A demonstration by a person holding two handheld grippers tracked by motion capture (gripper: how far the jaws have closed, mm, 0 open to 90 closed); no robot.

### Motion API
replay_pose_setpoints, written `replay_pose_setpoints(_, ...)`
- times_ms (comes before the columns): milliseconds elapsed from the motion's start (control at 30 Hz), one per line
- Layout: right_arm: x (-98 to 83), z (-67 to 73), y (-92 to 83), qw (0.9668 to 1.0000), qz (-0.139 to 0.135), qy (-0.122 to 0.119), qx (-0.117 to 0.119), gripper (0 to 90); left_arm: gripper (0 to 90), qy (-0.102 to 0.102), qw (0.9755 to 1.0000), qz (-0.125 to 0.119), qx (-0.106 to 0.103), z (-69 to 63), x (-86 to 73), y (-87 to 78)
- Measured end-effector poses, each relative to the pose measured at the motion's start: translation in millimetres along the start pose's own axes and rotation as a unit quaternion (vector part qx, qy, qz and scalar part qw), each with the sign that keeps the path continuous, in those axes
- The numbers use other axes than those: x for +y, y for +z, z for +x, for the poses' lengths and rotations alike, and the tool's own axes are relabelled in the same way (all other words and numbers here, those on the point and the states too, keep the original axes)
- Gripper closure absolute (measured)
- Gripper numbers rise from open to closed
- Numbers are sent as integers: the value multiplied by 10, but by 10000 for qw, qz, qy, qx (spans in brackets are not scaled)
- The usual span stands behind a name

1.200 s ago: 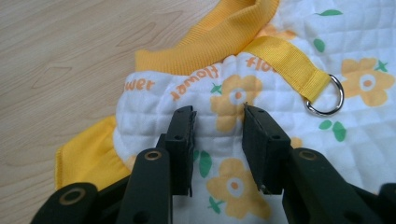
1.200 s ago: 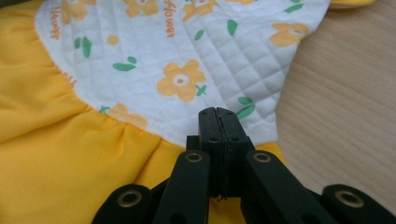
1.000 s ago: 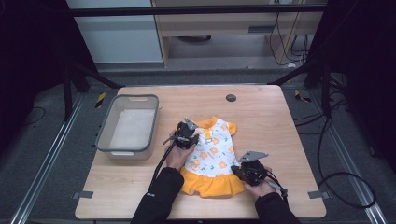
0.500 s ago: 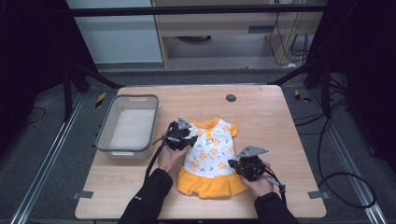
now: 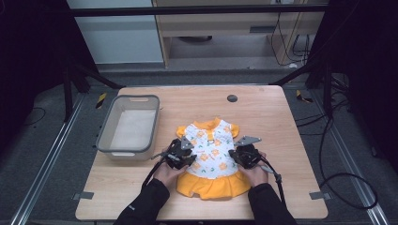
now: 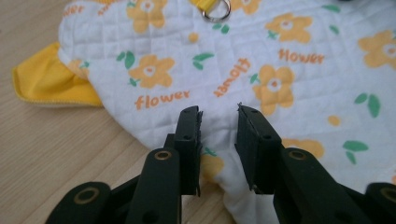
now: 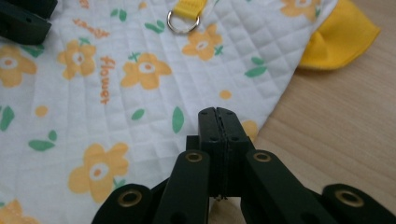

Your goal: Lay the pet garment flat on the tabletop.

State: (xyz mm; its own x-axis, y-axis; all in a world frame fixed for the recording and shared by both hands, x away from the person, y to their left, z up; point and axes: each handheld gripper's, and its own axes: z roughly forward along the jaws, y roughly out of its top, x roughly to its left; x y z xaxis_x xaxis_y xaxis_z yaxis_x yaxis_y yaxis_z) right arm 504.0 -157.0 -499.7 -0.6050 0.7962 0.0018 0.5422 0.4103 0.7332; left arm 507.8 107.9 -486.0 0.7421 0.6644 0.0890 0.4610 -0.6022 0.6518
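A pale wooden table [image 5: 281, 122] stands on grey floor, dark frame rails on both sides and cables trailing at the right. On it sit one grey tub [image 5: 129, 126], far left, and one small flowered dress [image 5: 211, 154] with a yellow skirt, lying flat near the front edge. Two grippers flank its waist: the left gripper [image 6: 219, 123] is parted over the cloth, while the right gripper [image 7: 218, 116] is pressed closed at the dress's edge.
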Motion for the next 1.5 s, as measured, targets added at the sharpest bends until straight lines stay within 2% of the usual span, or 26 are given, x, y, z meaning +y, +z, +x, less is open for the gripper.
replay_pose_setpoints(67,-23,2,-7,10000,-6,46,30,900,696,26,10000,6,76,21,-9,31)
replay_pose_setpoints(167,-45,28,-37,9999,26,123,117,900,700,-115,9999,-89,41,82,-18,64)
replay_pose_setpoints(300,-92,73,-88,9995,51,159,257,900,698,-148,9999,-69,28,109,-26,53)
replay_pose_setpoints(467,-107,93,-90,9998,-5,91,203,896,697,-88,9999,-30,95,58,-30,34)
replay_pose_setpoints(567,-109,94,-86,9998,-28,80,178,889,692,16,10000,0,92,30,-55,-1)
replay_pose_setpoints(767,-105,88,-84,9997,-56,112,197,880,647,-91,9999,-88,30,56,-69,-36)
replay_pose_setpoints(967,-63,56,-233,9987,-442,120,218,815,593,-142,9994,-309,-31,44,-72,-195)
replay_pose_setpoints(1000,-61,44,-276,9984,-511,100,198,796,582,-173,9986,-493,-48,29,-94,-284)
replay_pose_setpoints(1133,-72,-1,-418,9971,-731,127,180,716,555,-188,9966,-798,-118,-7,-178,-495)
replay_pose_setpoints(1300,-141,-70,-649,9945,-1033,99,139,638,518,-201,9955,-914,-120,-35,-370,-680)
replay_pose_setpoints(1500,-287,-207,-883,9914,-1258,364,-36,539,472,-245,9951,-955,-66,-33,-569,-835)
